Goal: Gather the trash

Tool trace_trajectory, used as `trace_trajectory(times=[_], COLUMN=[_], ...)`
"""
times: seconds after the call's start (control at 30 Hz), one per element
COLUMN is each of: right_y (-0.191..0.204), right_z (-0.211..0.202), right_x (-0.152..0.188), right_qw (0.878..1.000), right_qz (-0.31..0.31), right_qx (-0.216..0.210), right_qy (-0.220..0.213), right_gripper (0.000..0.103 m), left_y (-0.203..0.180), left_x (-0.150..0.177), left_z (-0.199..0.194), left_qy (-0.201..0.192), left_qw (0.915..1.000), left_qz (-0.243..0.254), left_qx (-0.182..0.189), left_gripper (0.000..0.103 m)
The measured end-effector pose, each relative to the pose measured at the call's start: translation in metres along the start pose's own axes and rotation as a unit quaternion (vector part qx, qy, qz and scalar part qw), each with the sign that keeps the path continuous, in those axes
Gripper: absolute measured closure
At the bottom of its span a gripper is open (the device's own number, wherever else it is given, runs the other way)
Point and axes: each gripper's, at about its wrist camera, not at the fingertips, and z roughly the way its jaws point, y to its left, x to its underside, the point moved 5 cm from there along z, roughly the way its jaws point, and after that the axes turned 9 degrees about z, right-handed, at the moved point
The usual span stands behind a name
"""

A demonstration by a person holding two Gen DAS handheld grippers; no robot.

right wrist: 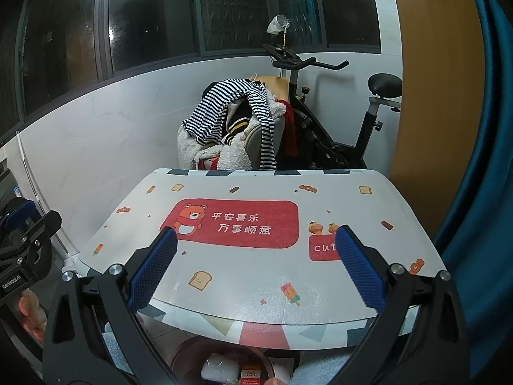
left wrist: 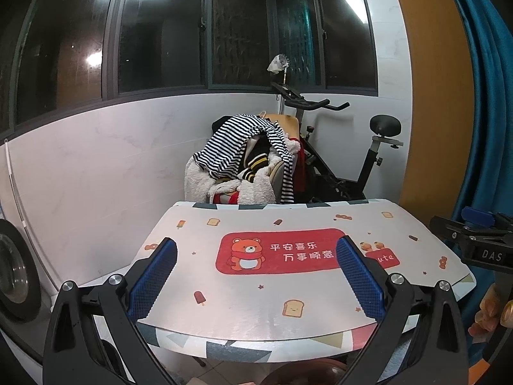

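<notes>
Right down at the near edge, under the table, there's a round dark-rimmed bin [right wrist: 192, 357] on the floor, and inside it crumpled white trash [right wrist: 218, 370] sits beside a small red-and-white packet [right wrist: 251, 377] — that's where the trash is, only partly in view from the right wrist. Above it the table [right wrist: 256, 301] carries its printed cover with toast and ice-lolly pictures, and a red bear mat [right wrist: 237, 224] lies flat in the middle of it. The right gripper [right wrist: 256, 266] hangs over the near table edge, blue pads spread wide with nothing between them; the left gripper [left wrist: 256, 276] hovers over the near edge too, spread just as wide and holding nothing. Each shows at the other's frame edge, with fingers of the person's hand [left wrist: 487, 317] wrapped low on the right handle. Left of the table, a washing machine door [left wrist: 16, 276] curves into view. Past the far edge, a chair [left wrist: 253, 160] heaped with striped and fleecy clothes stands close against the table, an exercise bike [left wrist: 346, 147] just behind it by the tiled wall. A blue curtain [left wrist: 481, 96] hangs on the right, dark windows [left wrist: 160, 32] beyond
</notes>
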Motion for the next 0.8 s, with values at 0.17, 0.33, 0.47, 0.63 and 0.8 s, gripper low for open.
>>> trace_trajectory(times=[0.17,0.33,0.47,0.63,0.8], right_y=[0.001,0.001,0.002,0.004,0.005], right_z=[0.000,0.000,0.000,0.000,0.002], right_x=[0.000,0.001,0.003,0.008,0.010], right_qw=[1.000,1.000,1.000,1.000,1.000], right_qz=[0.000,0.000,0.000,0.000,0.000], right_qx=[0.000,0.000,-0.001,-0.002,-0.001], right_qy=[0.001,0.002,0.004,0.007,0.011], right_gripper=[0.006,0.006,0.006,0.006,0.006], left_y=[-0.002,-0.004,-0.006,-0.006,-0.004], left_x=[-0.001,-0.002,0.000,-0.001,0.000], left_z=[-0.001,-0.004,-0.005,-0.004,-0.003], left_qy=[-0.002,-0.011,-0.010,-0.005,0.000], left_qw=[1.0000,0.9999,0.9999,0.9999,0.9999], left_qz=[-0.002,0.005,0.003,-0.002,-0.007], left_qx=[0.009,0.007,0.009,0.010,0.009], left_gripper=[0.006,0.006,0.006,0.006,0.006])
